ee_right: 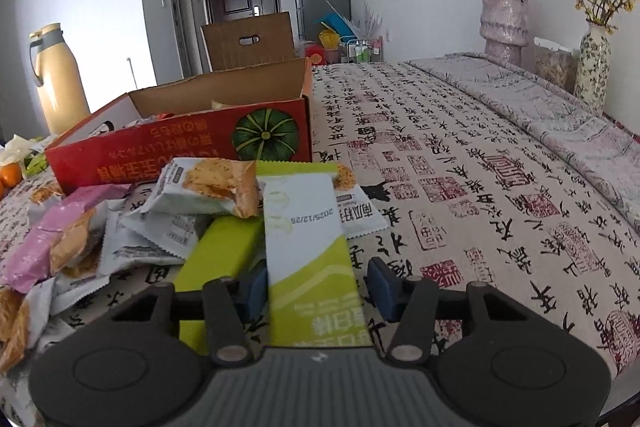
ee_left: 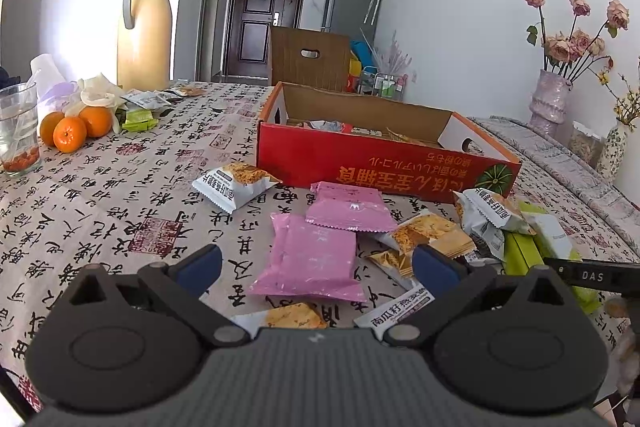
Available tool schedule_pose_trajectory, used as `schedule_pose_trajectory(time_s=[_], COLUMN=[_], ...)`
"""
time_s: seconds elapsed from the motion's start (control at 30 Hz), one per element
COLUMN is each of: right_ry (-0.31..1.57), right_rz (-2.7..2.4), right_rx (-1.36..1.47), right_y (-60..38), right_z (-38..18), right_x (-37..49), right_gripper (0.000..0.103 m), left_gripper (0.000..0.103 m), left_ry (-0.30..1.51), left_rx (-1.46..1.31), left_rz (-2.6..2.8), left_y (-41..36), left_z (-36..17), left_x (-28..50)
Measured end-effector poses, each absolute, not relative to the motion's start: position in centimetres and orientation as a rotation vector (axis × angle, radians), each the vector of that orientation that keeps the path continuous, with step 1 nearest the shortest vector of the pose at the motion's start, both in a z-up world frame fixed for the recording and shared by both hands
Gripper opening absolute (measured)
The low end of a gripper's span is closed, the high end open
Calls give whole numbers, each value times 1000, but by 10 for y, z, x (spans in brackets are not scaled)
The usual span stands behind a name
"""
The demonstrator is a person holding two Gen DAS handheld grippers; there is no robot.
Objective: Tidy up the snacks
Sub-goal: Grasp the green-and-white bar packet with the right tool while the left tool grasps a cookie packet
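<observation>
1. Left wrist view, far left of the red box: a glass and three oranges, with a tall yellow thermos jug behind them.
2. Just in front of the red box on the desk there's a white cracker packet, then two pink packets, pretty much touching each other.
3. The left gripper has its jaws wide apart over the nearer pink packet and nothing's pinched.
4. Right of the pink ones, still in front of the red box, is a messy heap of cracker packets.
5. Right wrist view: the right gripper has a green-and-white snack bar between its jaws. The left pad is right at the wrapper's edge and the right pad is apart from it, so no grip yet.
6. That bar leans on the heap in front of the red box, with a plain green bar beside it.
</observation>
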State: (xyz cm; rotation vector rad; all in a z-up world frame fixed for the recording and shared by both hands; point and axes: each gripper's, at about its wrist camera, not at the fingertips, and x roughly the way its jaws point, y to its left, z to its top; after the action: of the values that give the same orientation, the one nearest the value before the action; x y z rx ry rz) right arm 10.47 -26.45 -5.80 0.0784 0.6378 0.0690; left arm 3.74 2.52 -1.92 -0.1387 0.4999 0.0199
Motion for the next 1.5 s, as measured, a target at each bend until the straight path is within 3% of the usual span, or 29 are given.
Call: schedule_pose_trajectory(time_s=[0.3,0.77,1.23,1.5], right_ry=[604,518,492,483], right_rz=[58,68,94,107], right_rx=[72,99,110,114], right_y=[-263,-271,-270,-270], right_z=[-59,-45,-41,-40], right_x=[102,78,58,47], right_gripper=[38,37,37,37], left_gripper=[103,103,103,98], left_ry=[497,487,623,629], left_rx=[-145,-147,-112,-95], left_rz=[26,19,50,67], left_y=[26,30,38,37], left_z=[-19,-13,-41,-54], left_x=[35,22,22,26])
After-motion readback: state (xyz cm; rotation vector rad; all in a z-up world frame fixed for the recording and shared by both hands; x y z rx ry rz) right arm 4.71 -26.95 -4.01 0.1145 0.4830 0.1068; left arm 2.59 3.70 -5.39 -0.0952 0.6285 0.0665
